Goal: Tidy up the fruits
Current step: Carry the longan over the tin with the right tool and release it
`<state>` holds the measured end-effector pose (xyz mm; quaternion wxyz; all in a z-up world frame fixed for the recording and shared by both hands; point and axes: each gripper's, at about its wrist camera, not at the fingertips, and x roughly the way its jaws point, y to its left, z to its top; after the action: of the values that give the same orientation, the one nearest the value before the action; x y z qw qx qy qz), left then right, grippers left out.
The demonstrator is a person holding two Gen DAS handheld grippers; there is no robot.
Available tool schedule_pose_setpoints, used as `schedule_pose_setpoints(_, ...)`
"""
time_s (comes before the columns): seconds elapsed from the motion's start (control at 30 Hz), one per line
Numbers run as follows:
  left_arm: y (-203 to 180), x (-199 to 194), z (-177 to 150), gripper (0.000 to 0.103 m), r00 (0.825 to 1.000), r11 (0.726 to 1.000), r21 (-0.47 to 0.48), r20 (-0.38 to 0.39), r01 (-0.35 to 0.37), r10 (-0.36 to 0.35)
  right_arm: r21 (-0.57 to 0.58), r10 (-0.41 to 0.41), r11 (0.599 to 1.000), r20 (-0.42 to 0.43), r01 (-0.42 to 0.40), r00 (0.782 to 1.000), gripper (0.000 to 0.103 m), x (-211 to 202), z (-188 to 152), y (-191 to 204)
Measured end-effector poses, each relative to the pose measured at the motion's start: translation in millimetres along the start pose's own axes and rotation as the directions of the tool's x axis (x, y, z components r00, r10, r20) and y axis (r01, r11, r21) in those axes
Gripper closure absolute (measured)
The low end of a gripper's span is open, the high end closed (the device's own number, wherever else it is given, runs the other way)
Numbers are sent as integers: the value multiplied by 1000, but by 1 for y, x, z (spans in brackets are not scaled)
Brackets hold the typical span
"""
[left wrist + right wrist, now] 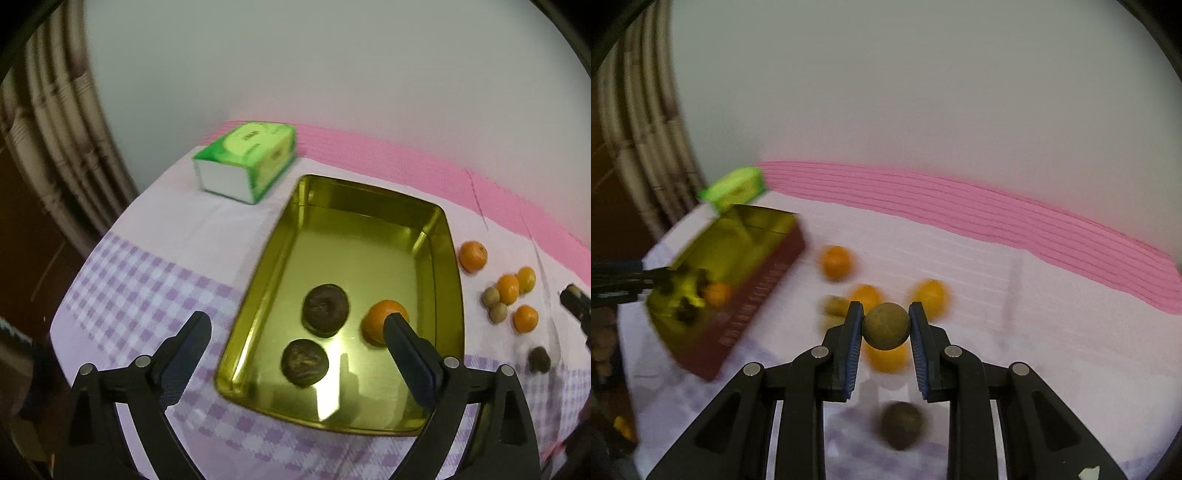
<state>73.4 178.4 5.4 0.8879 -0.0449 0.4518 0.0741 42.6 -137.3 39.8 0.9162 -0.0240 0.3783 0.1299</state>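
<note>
A gold tin tray holds two dark brown fruits and one orange. My left gripper hangs open above the tray's near end, with nothing between its fingers. Its right fingertip covers part of the orange. In the right wrist view my right gripper is shut on a small round tan fruit, lifted off the cloth. Under and behind it lie several oranges, another tan fruit and a dark fruit. The tray is to its left.
A green tissue pack lies behind the tray on the left. The loose oranges and tan fruits lie right of the tray on the checked cloth. A pink strip runs along the back by the wall. Curtains hang at the left.
</note>
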Motion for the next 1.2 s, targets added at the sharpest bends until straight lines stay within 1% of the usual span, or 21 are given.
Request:
schedule_pose_setpoints(0.1,13,-4,-2,7,1000,999,-47,-1,-22,22,-42,79,996,3,-78,997,80,1,6,34)
schedule_pose_setpoints(0.13,18,-5,-2,7,999,997,-60,2,-37,38,-62,110,992,-2,-109,994,80,3,8,48)
schedule_pose_setpoints(0.23,30,-10,-4,7,996,992,-93,5,-84,85,-111,168,979,-25,-170,985,80,11,9,81)
schedule_pose_setpoints(0.27,34,-11,-6,7,995,990,-100,4,-101,102,-126,181,975,-32,-184,983,80,14,9,90)
schedule_pose_setpoints(0.33,40,-11,-9,7,993,987,-114,0,-114,115,-159,210,964,-49,-215,976,80,20,10,112)
schedule_pose_setpoints(0.43,48,-13,-11,6,994,983,-143,-5,-113,114,-192,232,951,-80,-243,969,80,29,7,133)
schedule_pose_setpoints(0.53,54,-15,-12,6,993,979,-164,-6,-119,119,-222,232,943,-103,-249,967,80,40,5,150)
schedule_pose_setpoints(0.63,57,-13,-12,6,992,976,-178,-20,-125,123,-235,234,937,-127,-258,964,80,49,3,159)
schedule_pose_setpoints(0.73,59,-10,-12,6,993,976,-187,-33,-114,110,-251,228,933,-151,-260,962,80,58,2,167)
schedule_pose_setpoints(0.87,59,-9,-12,6,993,976,-186,-32,-113,109,-266,222,928,-168,-261,960,80,64,0,173)
schedule_pose_setpoints(1.07,57,-7,-12,6,993,977,-180,-41,-112,107,-295,199,923,-179,-246,964,80,69,0,181)
schedule_pose_setpoints(1.2,57,-6,-12,6,993,977,-181,-40,-114,109,-295,194,924,-184,-243,964,80,72,-1,183)
